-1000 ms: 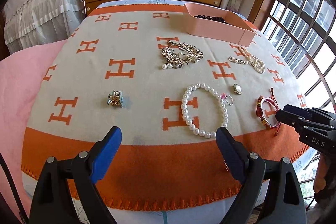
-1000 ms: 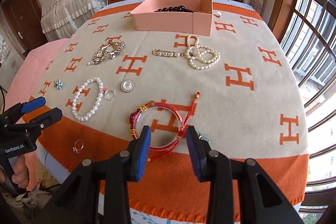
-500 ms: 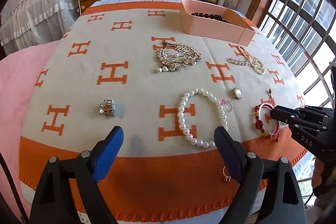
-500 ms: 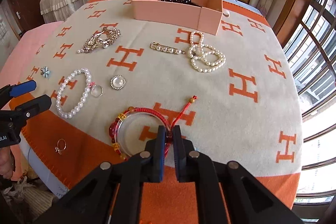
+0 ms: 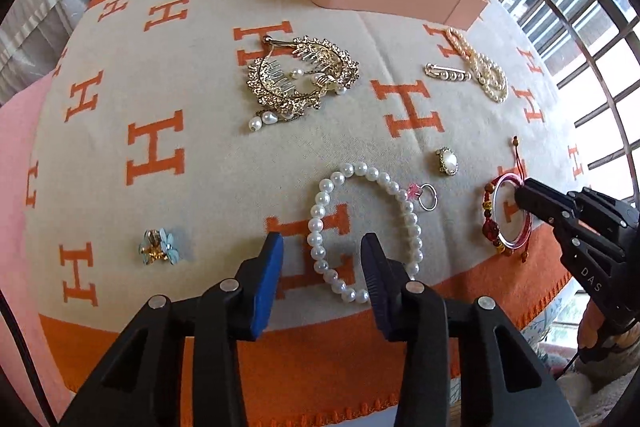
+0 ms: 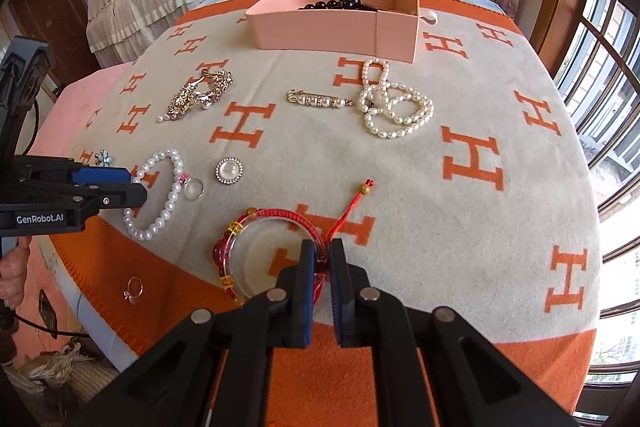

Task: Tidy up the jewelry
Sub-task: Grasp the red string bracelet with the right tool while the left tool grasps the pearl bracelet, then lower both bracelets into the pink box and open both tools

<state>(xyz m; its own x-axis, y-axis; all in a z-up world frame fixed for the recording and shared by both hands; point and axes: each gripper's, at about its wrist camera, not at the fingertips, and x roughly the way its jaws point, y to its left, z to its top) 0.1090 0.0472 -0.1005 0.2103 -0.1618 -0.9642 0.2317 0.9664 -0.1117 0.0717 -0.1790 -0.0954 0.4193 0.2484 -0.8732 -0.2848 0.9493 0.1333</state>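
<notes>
Both cameras rode low behind their own tongs, looking steeply down and forward across the H-patterned blanket (image 5: 192, 99) toward the pink box (image 6: 320, 31) at the far end. The left wrist view sat close over the pearl bracelet (image 5: 320, 211), with the right tongs (image 5: 520, 193) entering from its right edge. The right wrist view sat close over the red bracelet (image 6: 256, 219), with the left tongs (image 6: 138, 189) at its left edge. Both views shared the blanket's jewelry spread.

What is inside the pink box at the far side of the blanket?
Inside the pink box lies a string of dark round beads, seen over its near wall. The wall hides the floor of the box, so whether anything else lies inside cannot be told.
</notes>
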